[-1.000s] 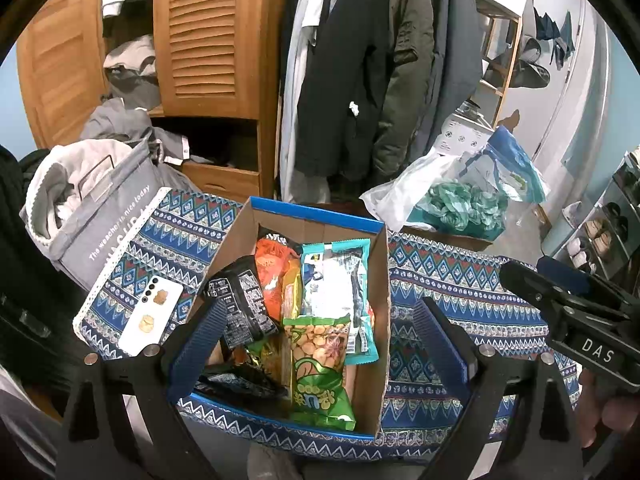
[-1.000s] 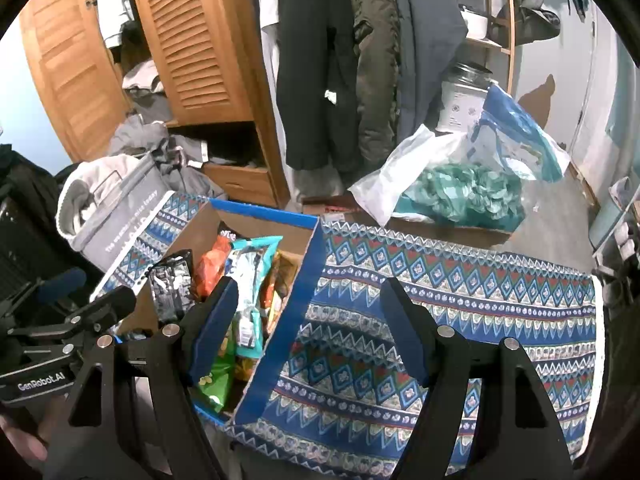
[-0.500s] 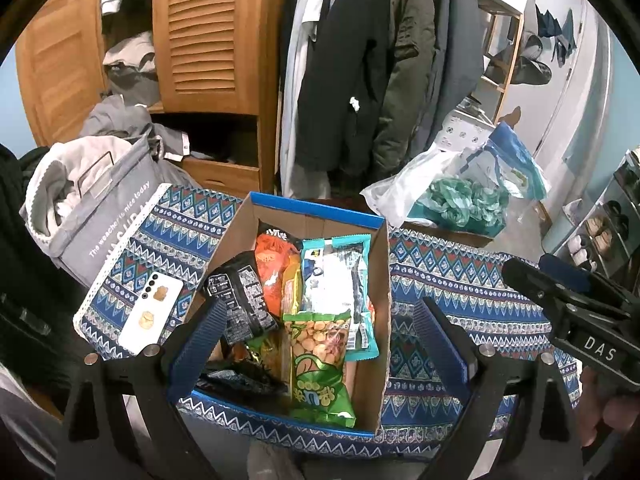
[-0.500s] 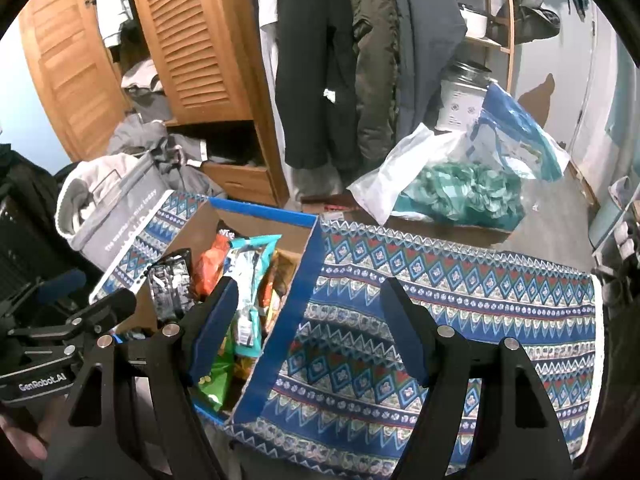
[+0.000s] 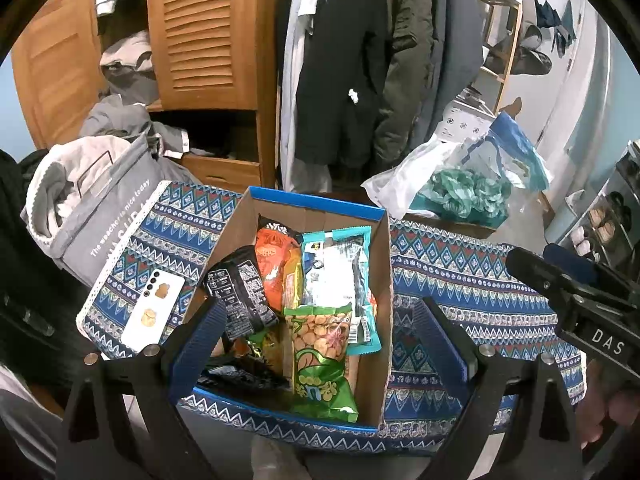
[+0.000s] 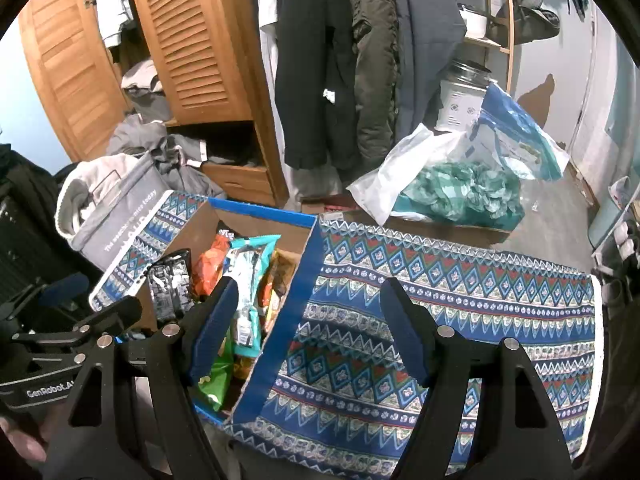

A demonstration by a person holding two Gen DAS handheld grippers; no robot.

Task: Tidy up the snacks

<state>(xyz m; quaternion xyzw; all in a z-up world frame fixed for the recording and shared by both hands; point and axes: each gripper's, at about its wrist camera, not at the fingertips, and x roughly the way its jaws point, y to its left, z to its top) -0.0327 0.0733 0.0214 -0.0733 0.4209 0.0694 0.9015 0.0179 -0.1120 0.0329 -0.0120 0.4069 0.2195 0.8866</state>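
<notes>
Left gripper (image 5: 320, 344) occupied the bottom of the left wrist view, its jaws standing wide apart and empty above the near end of the box (image 5: 382, 320); the right gripper (image 6: 308, 332) filled the bottom of the right wrist view, likewise spread and holding nothing, one finger over the box's right wall and the other over the bare cloth (image 6: 460, 312). The snacks lay inside the open box at frame centre, stacked loosely and overlapping. Nearest was the green bag (image 5: 322, 360), lying flat with its crimped end toward the lower edge; left of it sat a black bag (image 5: 240, 292), tilted against the box's left wall. Beyond these lay a teal-edged bag (image 5: 336, 276) and an orange bag (image 5: 276, 268), touching each other. All appeared to be thin film pouches, probably light, soft, air-filled and slippery, with contents likely to crush; a hold on a flat sealed edge seemed safer than a squeeze across the belly. A phone (image 5: 154, 314) rested on the cloth just left of the box. Farther off, at upper right, a plastic bag (image 5: 460, 184) sat beyond the cloth's edge, and coats (image 5: 340, 60) hung at upper centre.
</notes>
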